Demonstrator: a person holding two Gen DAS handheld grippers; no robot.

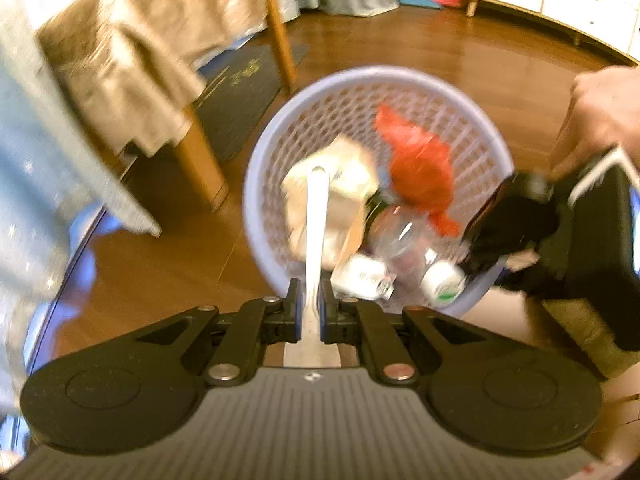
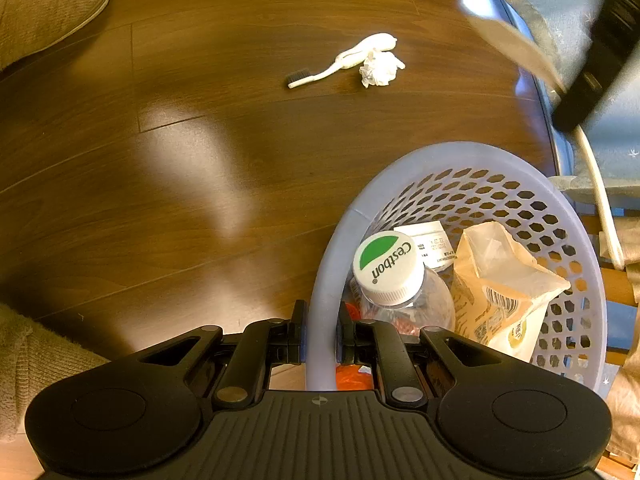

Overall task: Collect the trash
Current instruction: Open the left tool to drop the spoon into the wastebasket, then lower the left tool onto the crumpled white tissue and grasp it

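Observation:
My left gripper is shut on a long white plastic utensil, which hangs over the lavender mesh basket. In the basket lie a clear bottle with a white and green cap, an orange-red bag and a beige paper bag. My right gripper is shut on the basket's near rim; it also shows blurred in the left wrist view, right gripper under a hand. On the floor lie a white toothbrush and a crumpled tissue.
A table with a beige cloth and wooden legs stands left of the basket, with a dark mat under it. A slippered foot is at the far left. A white cabinet lines the back wall.

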